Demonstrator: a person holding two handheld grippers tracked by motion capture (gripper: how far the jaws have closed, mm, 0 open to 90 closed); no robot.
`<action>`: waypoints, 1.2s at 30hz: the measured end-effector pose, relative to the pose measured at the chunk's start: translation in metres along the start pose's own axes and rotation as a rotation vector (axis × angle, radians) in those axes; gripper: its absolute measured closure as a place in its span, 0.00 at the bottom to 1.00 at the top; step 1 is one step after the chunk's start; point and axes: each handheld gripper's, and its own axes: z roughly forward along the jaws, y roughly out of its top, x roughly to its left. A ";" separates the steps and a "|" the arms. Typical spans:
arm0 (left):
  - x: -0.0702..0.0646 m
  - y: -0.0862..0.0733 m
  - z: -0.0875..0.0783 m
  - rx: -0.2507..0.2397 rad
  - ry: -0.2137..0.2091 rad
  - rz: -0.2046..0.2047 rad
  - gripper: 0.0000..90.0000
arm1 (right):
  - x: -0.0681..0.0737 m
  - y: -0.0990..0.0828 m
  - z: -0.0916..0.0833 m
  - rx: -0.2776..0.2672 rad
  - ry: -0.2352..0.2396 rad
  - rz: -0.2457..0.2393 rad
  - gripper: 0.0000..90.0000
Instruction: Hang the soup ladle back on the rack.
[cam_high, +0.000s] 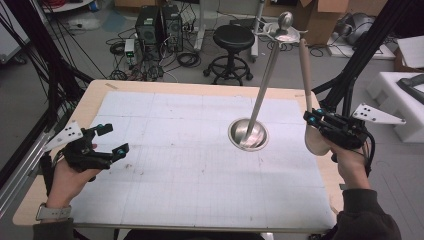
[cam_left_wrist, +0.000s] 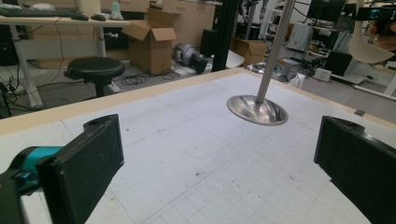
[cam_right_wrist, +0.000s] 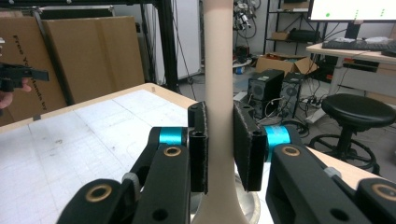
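A cluttered lab lies behind my bench (cam_high: 200, 200), with its white gridded mat. My right fingers (cam_right_wrist: 198, 140) are clamped on the stem of a beige long-handled spoon (cam_high: 306, 80), held upright past the bench's right edge, bowl down, by the right gripper (cam_high: 320, 122). The left gripper (cam_high: 107, 140) idles with fingers apart near the left edge. The steel stand (cam_high: 248, 134) rises between them; I judge that swinging the spoon carelessly could strike its pole and tip it.
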 end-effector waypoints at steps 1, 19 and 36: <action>0.000 0.000 0.000 -0.001 -0.001 -0.001 0.02 | 0.001 0.000 0.001 0.003 -0.001 0.008 0.86; 0.000 0.000 -0.002 -0.008 -0.001 -0.006 0.02 | 0.001 -0.005 0.032 0.054 -0.011 0.004 0.86; 0.001 0.001 -0.004 -0.012 0.001 -0.004 0.02 | 0.004 -0.008 0.056 0.052 -0.043 -0.002 0.86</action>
